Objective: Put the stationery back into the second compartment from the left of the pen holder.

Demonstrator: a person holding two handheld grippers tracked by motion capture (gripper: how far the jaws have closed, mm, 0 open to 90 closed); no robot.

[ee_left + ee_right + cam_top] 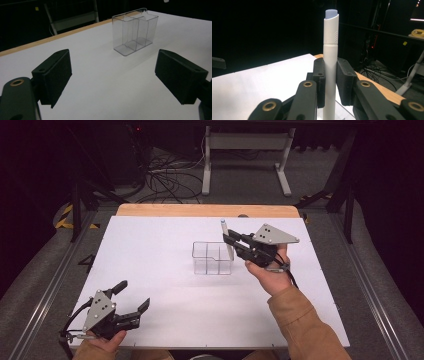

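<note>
1. Right gripper (232,242): jaws closed on a white pen (330,62), which stands upright between the pads, gripped at mid-barrel with the cap end up.
2. Pen, seen from above (225,234): held over the right-hand end of a clear plastic organizer (212,258), its lower end at or just inside the rim; how deep it sits cannot be told.
3. Organizer, seen from the left gripper view (135,31): thin transparent walls with dividers forming narrow compartments, all apparently empty; it stands near the middle of the white table (150,270).
4. Left gripper (131,300): jaws wide open with nothing between them, resting near the front left edge of the table, well apart from the organizer.
5. Handling, as a judgement: the pen is light, stiff and smooth, so it could slide in the pads; a mid-barrel hold keeps it balanced and vertical. The organizer looks light and may shift or tip if the pen strikes a wall.
6. Room for movement: the table is bare on all sides of the organizer. The wooden far edge (200,210) lies well behind it; the compartment walls are the only close limits.
</note>
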